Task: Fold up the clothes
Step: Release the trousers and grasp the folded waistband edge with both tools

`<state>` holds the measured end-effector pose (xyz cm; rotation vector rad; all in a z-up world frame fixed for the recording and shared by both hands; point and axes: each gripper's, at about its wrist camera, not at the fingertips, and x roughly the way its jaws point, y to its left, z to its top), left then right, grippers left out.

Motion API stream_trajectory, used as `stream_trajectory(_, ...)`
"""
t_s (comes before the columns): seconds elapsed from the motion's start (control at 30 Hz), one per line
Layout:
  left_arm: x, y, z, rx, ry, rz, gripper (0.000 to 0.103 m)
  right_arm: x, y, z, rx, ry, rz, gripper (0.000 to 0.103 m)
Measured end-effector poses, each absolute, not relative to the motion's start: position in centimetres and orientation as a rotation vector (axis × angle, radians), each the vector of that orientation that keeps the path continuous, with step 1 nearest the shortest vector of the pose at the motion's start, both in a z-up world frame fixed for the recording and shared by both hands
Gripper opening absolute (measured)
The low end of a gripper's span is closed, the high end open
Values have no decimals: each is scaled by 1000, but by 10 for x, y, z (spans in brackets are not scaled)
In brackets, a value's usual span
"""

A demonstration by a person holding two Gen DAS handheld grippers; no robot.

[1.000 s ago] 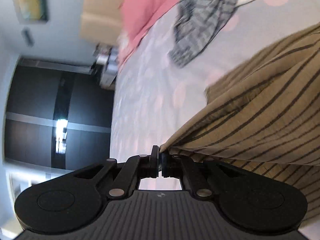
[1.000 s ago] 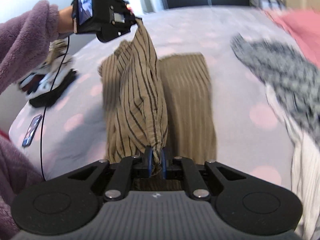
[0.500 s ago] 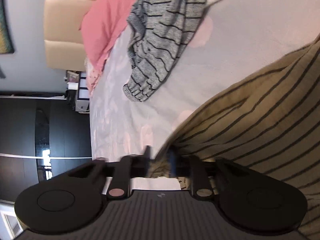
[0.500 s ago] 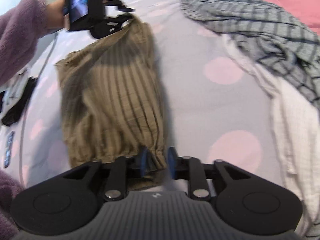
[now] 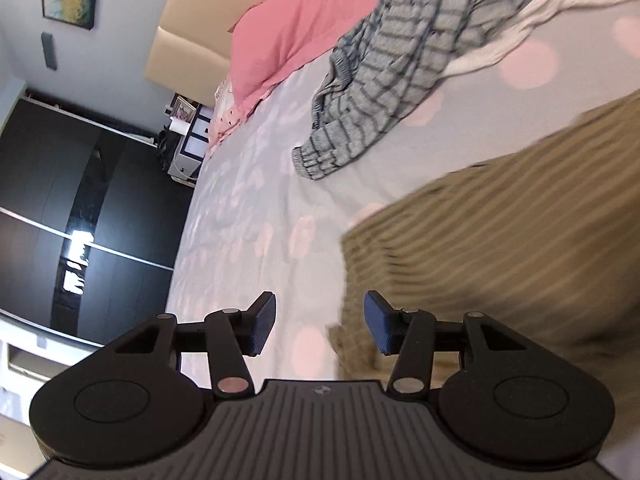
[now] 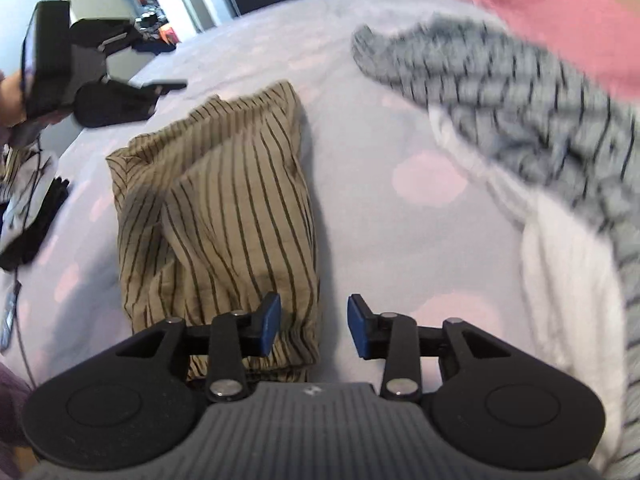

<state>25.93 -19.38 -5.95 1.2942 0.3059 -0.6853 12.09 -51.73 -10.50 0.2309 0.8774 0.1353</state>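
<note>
Right wrist view first: the tan striped garment (image 6: 216,216) is laid in a long folded bundle on the grey bedspread (image 6: 360,92) with pink dots, and everything else is placed from it. The right gripper (image 6: 313,326) is held low over the garment's near end; its jaws are opening, with the hem's corner lying under the gap just beside the left pad but pressed by neither, so the cloth is released. That low, tilted pose is judged to be how the hem is set down flat rather than dropped.

Beyond the garment's far end, up and to the left, the left gripper (image 6: 166,86) is seen in a hand, clear of the cloth. Seen from the left wrist, the left gripper (image 5: 320,328) is opening too: bare bedspread (image 5: 248,200) lies between the blue pads, and the garment (image 5: 500,240) is just beside the right pad, not gripped. Both ends appear to be let go together so the fold keeps its shape.

To the right of the garment, apart from it, a grey striped sweater (image 6: 500,92) and a white cloth (image 6: 560,280) are left in a loose heap, presumably waiting their turn. A pink pillow (image 6: 560,12) is seen beyond them. The top layer is still puckered, so smoothing may be needed.
</note>
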Motion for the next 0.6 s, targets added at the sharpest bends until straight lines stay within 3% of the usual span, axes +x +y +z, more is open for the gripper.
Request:
stream_trajectory(0.23, 147, -167, -42, 1174, 383, -792, 47, 101, -479, -74, -189, 737, 311, 41)
stream_trajectory(0.37, 82, -170, -46, 1100, 435, -863, 49, 85, -455, -70, -478, 716, 468, 57)
stream_trajectory(0.6, 6, -195, -84, 1033, 487, -904, 56, 70, -434, -94, -857, 699, 630, 63)
